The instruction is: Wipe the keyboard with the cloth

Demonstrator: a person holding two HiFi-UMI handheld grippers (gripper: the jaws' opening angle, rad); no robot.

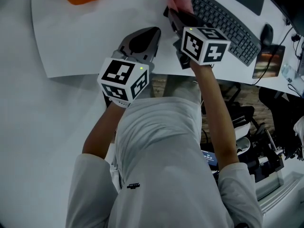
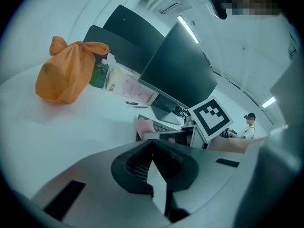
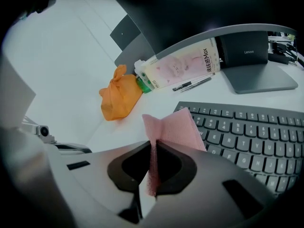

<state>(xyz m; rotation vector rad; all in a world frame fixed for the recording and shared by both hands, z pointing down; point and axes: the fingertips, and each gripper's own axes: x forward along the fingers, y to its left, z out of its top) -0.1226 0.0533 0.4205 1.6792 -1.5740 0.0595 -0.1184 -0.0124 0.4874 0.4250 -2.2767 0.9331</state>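
My right hand-held gripper [image 3: 153, 151] is pinched tight on the pink cloth [image 3: 175, 127]. The cloth sticks up at the left end of the keyboard [image 3: 247, 132]. I think the wiping is just about to start. Next I should press the cloth down on the keys and slide it right. My left hand-held gripper [image 2: 153, 146] is closed with nothing in it, over the bench [image 2: 71, 127]. An orange bag [image 3: 118, 96] sits far left, not in my way.

The person wears a pale grey short-sleeved shirt [image 1: 161, 146]. The left gripper [image 2: 152, 144] and right gripper [image 3: 153, 144] are grey with black ribbed fingers [image 2: 135, 167], each topped by a white cube [image 1: 124, 79] of black square markers.
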